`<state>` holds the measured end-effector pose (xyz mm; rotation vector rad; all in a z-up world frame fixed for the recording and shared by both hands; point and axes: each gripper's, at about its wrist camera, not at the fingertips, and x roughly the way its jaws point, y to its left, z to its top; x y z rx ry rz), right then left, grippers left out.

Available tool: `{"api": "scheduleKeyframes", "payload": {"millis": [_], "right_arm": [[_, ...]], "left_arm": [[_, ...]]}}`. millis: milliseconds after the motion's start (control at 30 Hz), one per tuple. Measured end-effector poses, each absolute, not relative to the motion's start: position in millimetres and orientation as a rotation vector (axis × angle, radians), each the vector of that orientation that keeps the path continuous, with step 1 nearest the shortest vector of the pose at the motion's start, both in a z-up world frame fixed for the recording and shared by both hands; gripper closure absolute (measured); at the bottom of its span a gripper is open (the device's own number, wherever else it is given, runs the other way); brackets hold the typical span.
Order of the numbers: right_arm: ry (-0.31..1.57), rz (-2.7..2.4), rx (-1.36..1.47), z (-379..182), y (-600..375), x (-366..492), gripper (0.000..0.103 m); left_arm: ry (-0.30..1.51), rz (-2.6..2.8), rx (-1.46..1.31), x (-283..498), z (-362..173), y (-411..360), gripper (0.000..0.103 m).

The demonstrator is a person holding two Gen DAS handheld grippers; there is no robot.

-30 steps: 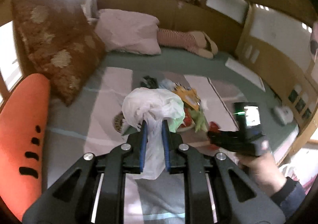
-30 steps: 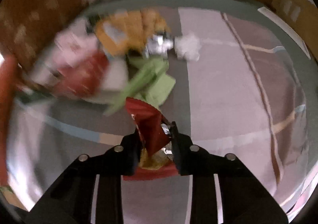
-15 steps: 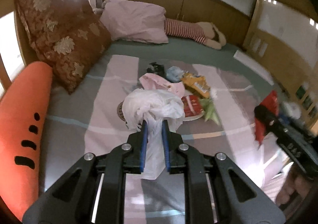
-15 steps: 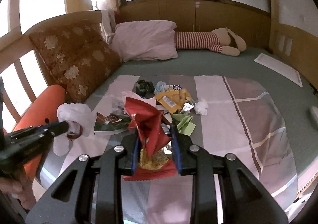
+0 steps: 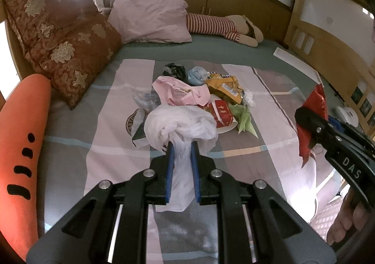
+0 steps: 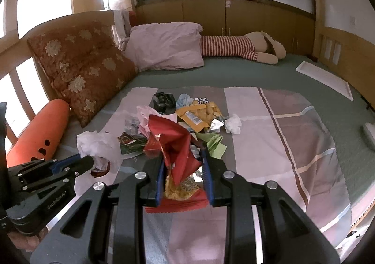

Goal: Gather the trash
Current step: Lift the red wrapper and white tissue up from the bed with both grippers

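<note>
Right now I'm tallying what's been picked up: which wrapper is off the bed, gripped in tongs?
The red wrapper, clamped in the right tongs. The yellow wrapper and green wrapper lie in the pile on the bed.

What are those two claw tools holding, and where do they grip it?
The left gripper pinches a white plastic bag at its gathered neck. The right gripper clamps a crumpled red snack wrapper around its lower part.

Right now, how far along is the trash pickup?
Early. In hand: left gripper clamps the white plastic bag; right gripper clamps a red wrapper. Nothing visibly bagged. Left: the pile on the bed, including yellow wrapper, pink bag, green paper.
</note>
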<state>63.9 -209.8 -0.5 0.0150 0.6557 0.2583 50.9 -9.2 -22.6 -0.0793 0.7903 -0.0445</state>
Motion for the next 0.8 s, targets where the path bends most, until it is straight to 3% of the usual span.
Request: {"api": "scheduleKeyframes", "payload": {"millis": [800], "right_arm": [[0.663, 0.264, 0.021, -2.6, -214.2, 63.0, 0.075]], "left_arm": [[0.783, -0.052, -0.090, 51.8, -23.5, -4.9, 0.088]]}}
